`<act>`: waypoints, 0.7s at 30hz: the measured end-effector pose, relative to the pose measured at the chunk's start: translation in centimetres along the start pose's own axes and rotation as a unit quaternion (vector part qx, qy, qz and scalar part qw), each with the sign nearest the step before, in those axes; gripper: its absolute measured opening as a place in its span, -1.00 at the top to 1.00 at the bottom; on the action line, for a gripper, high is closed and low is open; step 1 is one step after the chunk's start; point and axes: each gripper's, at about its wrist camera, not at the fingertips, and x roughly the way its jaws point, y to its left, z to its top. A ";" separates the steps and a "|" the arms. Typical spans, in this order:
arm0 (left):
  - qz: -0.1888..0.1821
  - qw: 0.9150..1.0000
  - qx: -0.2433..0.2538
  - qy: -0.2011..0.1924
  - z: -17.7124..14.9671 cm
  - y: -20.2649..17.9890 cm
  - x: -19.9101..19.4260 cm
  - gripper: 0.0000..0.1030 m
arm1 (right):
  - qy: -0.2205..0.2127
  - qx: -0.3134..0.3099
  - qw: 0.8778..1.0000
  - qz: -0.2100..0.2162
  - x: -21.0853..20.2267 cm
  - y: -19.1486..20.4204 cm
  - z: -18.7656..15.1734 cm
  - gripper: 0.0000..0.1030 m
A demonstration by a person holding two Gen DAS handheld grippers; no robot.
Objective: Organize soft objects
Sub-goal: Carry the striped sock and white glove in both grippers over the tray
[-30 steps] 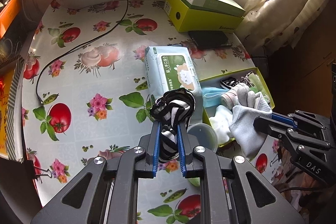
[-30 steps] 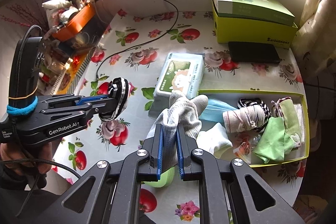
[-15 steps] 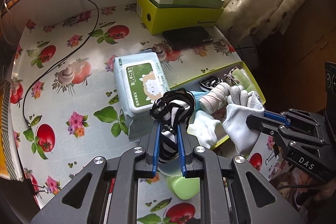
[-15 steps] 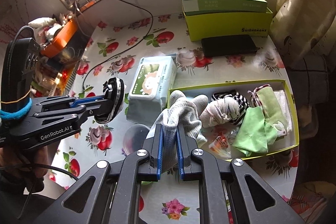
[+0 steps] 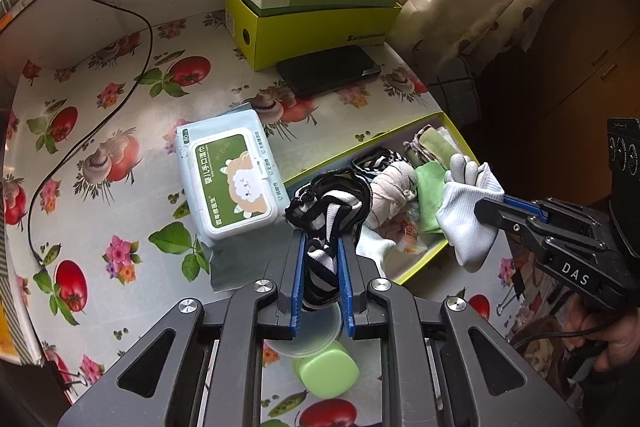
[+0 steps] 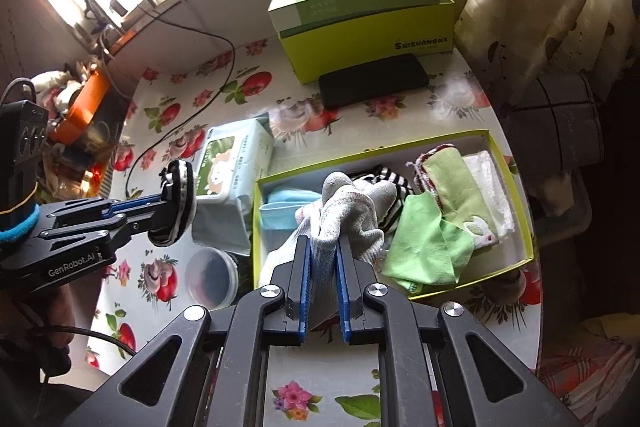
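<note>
Above the shallow yellow-green cardboard tray (image 6: 520,211), the left gripper (image 5: 320,247) clamps a black-and-white striped sock (image 5: 326,203) and the right gripper (image 6: 323,247) clamps a white-grey sock (image 6: 352,211).

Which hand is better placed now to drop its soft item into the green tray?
Right: the right gripper holds its white glove over the tray; the left gripper holds its striped sock near the tray's edge.

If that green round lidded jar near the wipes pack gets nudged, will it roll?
Probably: the green jar seems to lie on its side, so it could roll across the glossy tablecloth. It looks like light plastic, easily knocked.
</note>
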 end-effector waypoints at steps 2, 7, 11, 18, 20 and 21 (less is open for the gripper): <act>-0.001 1.000 0.002 0.000 0.2 -0.3 0.1 0.69 | -0.002 0.009 1.000 -0.007 0.0 -1.0 0.1 0.78; -0.006 1.000 0.004 -0.001 0.6 -0.7 0.2 0.69 | -0.008 0.028 0.999 -0.021 -0.4 -2.9 0.4 0.78; -0.008 1.000 0.005 0.001 0.7 -0.8 0.3 0.69 | -0.013 0.035 0.999 -0.026 -0.5 -3.9 0.7 0.78; -0.012 1.000 0.004 0.004 0.7 -0.9 0.7 0.69 | -0.019 0.051 0.998 -0.041 -0.5 -5.8 1.1 0.78; -0.012 1.000 0.003 0.006 0.7 -0.8 0.8 0.69 | -0.022 0.057 0.997 -0.047 -0.6 -6.5 1.2 0.78; -0.012 1.000 0.003 0.007 0.7 -0.8 0.8 0.69 | -0.024 0.058 0.997 -0.049 -0.7 -6.7 1.3 0.78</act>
